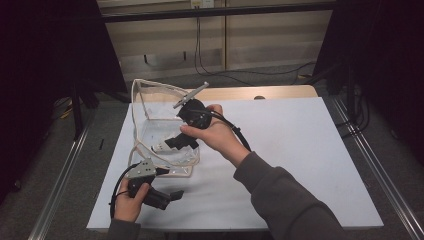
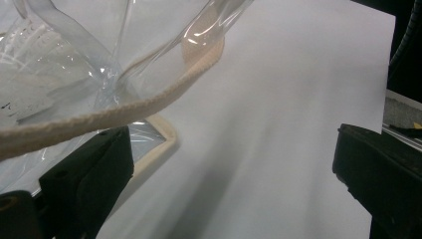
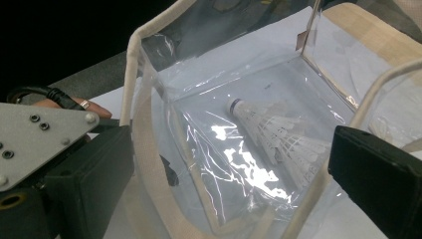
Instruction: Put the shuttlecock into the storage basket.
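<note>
The shuttlecock (image 3: 278, 132) already lay inside the bag (image 1: 145, 95); the right gripper (image 1: 162, 146) stood open above it, the left gripper (image 1: 172, 196) open, seemingly beside the bag's rim.

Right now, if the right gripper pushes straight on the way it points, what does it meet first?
Probably the shuttlecock lying on the floor of the clear bag. The right gripper has open jaws aimed into the bag's mouth, nothing between them. Depth is unclear, so the bag's cream rim could brush a jaw first.

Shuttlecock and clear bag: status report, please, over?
Right tool open over bag. Left tool open beside bag's beige trim. Shuttlecock lying inside. Nothing blocking.
</note>
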Available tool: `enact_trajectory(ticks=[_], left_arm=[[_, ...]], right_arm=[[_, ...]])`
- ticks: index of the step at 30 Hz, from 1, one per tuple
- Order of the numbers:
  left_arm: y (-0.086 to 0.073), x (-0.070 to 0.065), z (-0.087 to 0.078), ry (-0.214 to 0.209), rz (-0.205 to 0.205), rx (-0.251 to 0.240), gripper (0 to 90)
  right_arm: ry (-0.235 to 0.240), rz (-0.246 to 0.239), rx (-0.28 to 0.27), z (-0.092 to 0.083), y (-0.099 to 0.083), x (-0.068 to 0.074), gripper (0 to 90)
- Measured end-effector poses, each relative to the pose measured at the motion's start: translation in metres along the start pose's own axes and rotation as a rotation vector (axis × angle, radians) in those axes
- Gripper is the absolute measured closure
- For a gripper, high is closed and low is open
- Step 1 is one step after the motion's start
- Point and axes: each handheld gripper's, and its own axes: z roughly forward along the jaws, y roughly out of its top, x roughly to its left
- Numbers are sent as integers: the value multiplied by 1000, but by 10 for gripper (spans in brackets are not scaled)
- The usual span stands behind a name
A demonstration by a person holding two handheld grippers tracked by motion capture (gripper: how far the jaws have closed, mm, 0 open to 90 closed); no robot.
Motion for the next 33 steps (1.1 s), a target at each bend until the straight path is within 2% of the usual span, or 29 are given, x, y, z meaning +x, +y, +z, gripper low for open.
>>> enact_trajectory(ticks=[14,22,25,33], left_arm=[[0,0,0,2,-1,4,28],[-1,0,1,4,5,8,28],[-1,0,1,5,5,6,28],[-1,-1,1,7,4,10,28]], right_arm=[[15,-7,-34,-18,-16,-3,39],[7,-2,-41,-30,-33,-10,40],[-1,-16,-32,-32,-40,-12,41],[7,-7,-49,-41,-55,-16,37]])
